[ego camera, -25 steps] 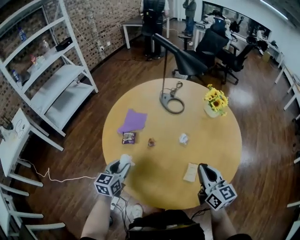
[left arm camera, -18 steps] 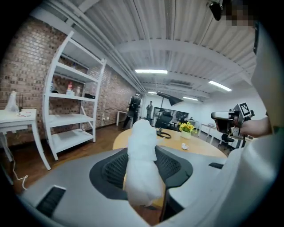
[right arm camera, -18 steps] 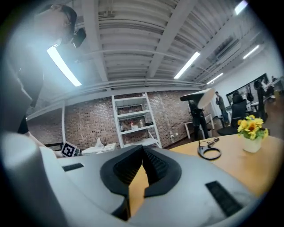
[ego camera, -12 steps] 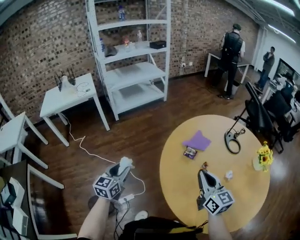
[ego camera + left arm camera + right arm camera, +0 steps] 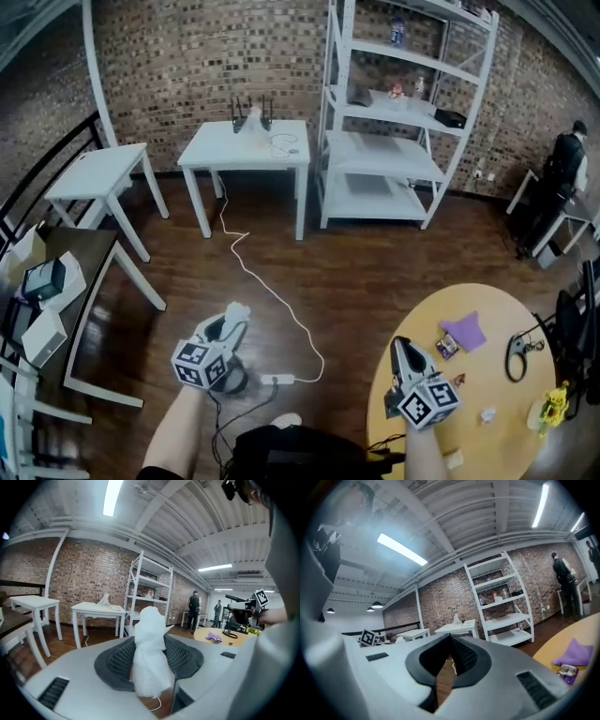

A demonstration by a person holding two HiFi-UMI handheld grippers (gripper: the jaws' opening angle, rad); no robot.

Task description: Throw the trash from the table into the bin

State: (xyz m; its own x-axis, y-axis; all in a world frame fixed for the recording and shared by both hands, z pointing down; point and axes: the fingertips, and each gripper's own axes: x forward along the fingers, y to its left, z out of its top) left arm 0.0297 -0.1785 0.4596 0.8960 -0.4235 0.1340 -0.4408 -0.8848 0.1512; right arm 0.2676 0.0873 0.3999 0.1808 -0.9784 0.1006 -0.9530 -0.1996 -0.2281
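My left gripper [image 5: 231, 322] is shut on a white crumpled wad of trash [image 5: 240, 310], held over the wooden floor to the left of the round yellow table [image 5: 405, 412]. In the left gripper view the wad [image 5: 150, 653] stands upright between the dark pads and fills the gap. My right gripper [image 5: 398, 346] hangs over the table's left edge; its tips meet with nothing between them [image 5: 449, 649]. On the table lie a purple cloth [image 5: 464, 330], a snack packet [image 5: 447, 347], a small brown scrap [image 5: 458, 380] and a white paper ball [image 5: 487, 413]. No bin is in view.
A white cable [image 5: 272, 300] and a power strip [image 5: 279, 380] lie on the floor ahead of the left gripper. Two white tables [image 5: 248, 145] [image 5: 94, 173] and a white shelf unit [image 5: 403, 122] line the brick wall. A person [image 5: 562, 169] stands far right. Sunflowers [image 5: 553, 405] stand on the table.
The view has swung left, away from the round table toward the brick wall. Both grippers swung with it; the left one, off the table, still holds the white wad.
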